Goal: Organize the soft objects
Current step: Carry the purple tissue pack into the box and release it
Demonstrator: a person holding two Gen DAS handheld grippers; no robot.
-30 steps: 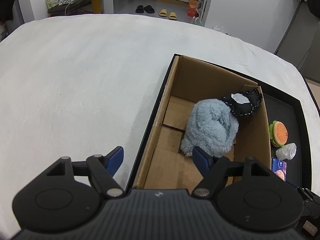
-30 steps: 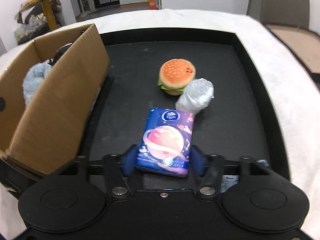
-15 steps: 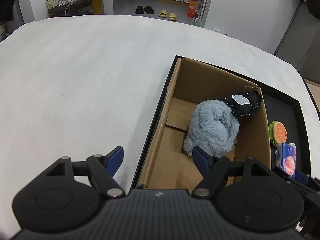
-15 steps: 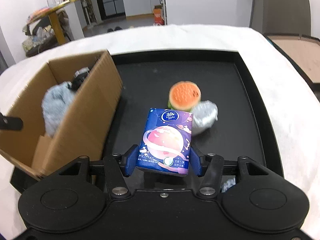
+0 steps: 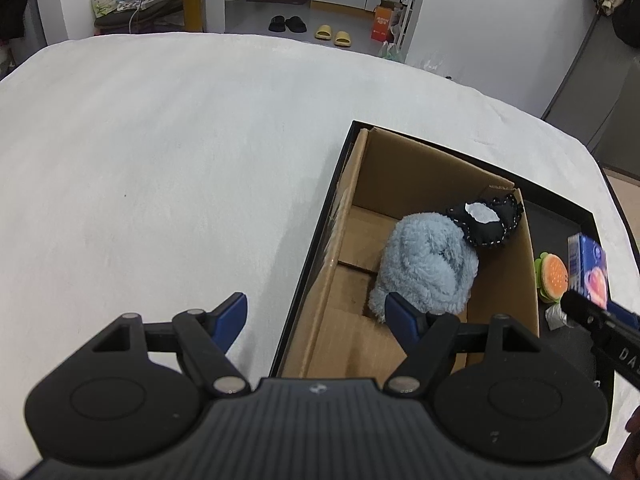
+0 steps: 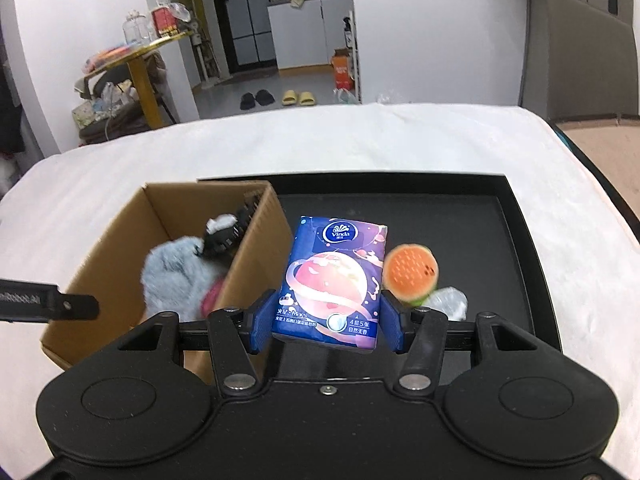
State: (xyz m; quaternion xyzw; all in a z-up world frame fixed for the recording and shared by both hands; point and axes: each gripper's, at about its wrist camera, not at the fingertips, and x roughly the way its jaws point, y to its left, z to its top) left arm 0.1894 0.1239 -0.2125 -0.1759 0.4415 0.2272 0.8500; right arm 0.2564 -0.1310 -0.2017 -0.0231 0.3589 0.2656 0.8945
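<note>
My right gripper point(image 6: 327, 322) is shut on a blue tissue pack point(image 6: 334, 276) and holds it in the air above the black tray point(image 6: 516, 240), just right of the cardboard box point(image 6: 256, 248). The pack also shows in the left wrist view point(image 5: 590, 270). The box point(image 5: 340, 272) holds a fluffy blue-grey plush point(image 5: 424, 264) and a black pouch point(image 5: 486, 224). My left gripper point(image 5: 316, 314) is open and empty, above the box's near left corner. A burger toy point(image 6: 410, 274) and a silver-white crumpled bundle point(image 6: 448, 302) lie on the tray.
The tray and box rest on a white padded surface point(image 5: 160, 180). The left gripper's body point(image 6: 44, 300) reaches in at the left of the right wrist view. A room with a yellow-legged table point(image 6: 136, 68) and slippers point(image 6: 300, 98) lies beyond.
My right gripper has lifted the tissue pack off the tray and carried it up and toward the box. The left gripper has stayed open over the box's corner.
</note>
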